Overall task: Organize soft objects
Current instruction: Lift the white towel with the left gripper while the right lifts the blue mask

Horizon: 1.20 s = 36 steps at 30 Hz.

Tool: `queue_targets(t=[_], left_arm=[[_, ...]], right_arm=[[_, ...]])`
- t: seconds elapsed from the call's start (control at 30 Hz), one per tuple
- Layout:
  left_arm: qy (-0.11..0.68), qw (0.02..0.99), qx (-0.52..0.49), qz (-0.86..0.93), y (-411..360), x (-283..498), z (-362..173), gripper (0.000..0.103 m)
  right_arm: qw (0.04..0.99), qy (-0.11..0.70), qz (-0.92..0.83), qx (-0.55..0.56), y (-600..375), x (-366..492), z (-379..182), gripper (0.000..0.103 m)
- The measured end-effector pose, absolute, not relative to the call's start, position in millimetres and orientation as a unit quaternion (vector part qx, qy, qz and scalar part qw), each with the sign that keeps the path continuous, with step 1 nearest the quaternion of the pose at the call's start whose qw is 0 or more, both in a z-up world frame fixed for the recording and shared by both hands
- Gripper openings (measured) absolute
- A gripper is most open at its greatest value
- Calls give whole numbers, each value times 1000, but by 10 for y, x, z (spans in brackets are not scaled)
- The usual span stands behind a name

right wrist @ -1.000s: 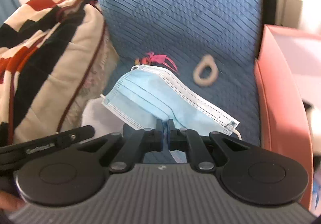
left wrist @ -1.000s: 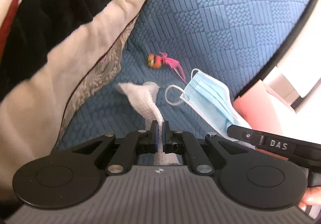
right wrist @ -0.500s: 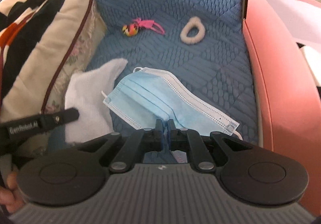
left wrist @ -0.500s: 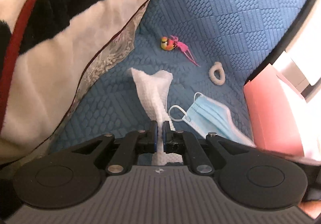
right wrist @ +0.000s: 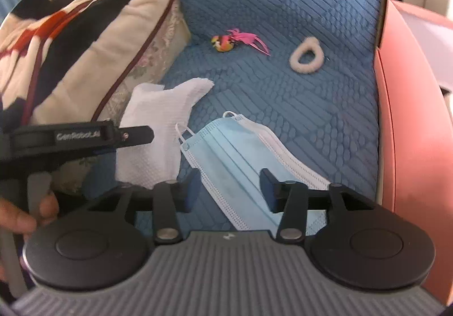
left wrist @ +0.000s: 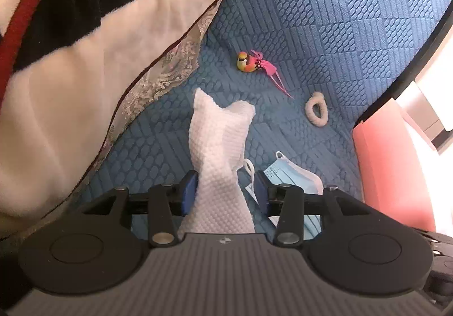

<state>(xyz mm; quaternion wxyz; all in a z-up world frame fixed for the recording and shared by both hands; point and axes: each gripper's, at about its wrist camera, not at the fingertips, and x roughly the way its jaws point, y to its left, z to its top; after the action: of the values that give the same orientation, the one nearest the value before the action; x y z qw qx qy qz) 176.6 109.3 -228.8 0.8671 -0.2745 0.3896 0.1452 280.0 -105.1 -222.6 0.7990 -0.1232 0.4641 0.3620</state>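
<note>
Blue textured sofa cover (right wrist: pixel 297 106), seat and backrest; striped cream, black and red blanket (right wrist: pixel 65 33) piled at left; pink box (right wrist: pixel 410 123) at right; bright daylight.

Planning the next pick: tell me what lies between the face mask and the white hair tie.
Nothing: only bare blue seat cover separates the face mask from the hair tie, seen in the right wrist view.

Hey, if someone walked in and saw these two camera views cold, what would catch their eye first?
Probably the white cloth and the light blue face mask lying side by side on the blue textured sofa seat, each between the open jaws of a gripper: cloth at the left gripper, mask at the right gripper, both having just opened. Behind them sit a bright pink-tailed toy bird and a cream hair tie, with a striped blanket piled on the left.
</note>
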Motion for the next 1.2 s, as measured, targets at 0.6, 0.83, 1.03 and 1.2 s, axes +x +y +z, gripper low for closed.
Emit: queue_targets(t=[0.6,0.83,1.03,1.2], left_arm=[[376,896,-175,157,1042,1968,-2331,75],[376,906,-127,146,972,2041,-2393,75],[381,909,-93,140,872,2103,-2430,74],[387,911,-67,129,792,2157,-2485,64]], right_arm=[[784,438,380,-220,-869,2943,-2665,58],[778,439,383,-238,-833,2925,-2617,14],[781,433,384,-235,-844,2940,-2526,6],[804,427,363,-199,-955,3015,-2365,6]])
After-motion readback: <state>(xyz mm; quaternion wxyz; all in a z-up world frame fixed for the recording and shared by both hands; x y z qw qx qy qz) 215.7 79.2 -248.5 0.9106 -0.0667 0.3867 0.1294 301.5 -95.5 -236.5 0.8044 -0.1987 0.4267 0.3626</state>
